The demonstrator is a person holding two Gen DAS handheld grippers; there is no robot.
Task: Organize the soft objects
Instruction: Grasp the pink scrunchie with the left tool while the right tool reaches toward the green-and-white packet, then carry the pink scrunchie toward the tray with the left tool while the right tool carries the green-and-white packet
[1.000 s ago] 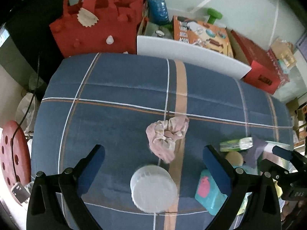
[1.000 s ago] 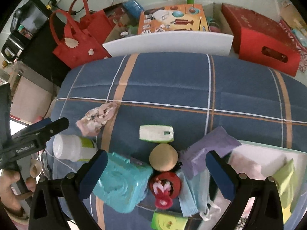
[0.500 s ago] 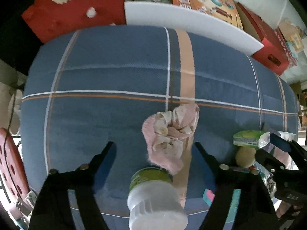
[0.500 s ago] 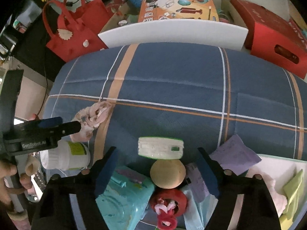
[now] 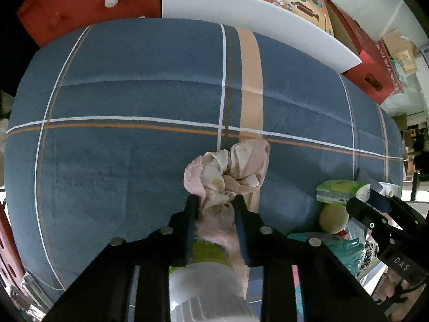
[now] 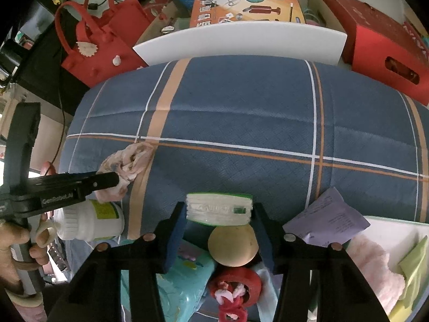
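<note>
Left gripper (image 5: 215,201) jaws closing, apparently pinching pink cloth (image 5: 228,169); right gripper (image 6: 218,212) jaws closing around sponge (image 6: 218,209).

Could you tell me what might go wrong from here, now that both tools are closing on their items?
The left tool is closing on one edge of the pink cloth, so it could slip free or nudge the white bottle beside it. The right tool is closing around the green-edged pack and might catch the tan ball touching it.

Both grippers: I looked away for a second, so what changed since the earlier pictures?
Both came down, jaws closing: the left gripper onto the pink cloth, the right gripper around the green-and-white pack. The white bottle, tan ball and purple packet stayed put.
</note>
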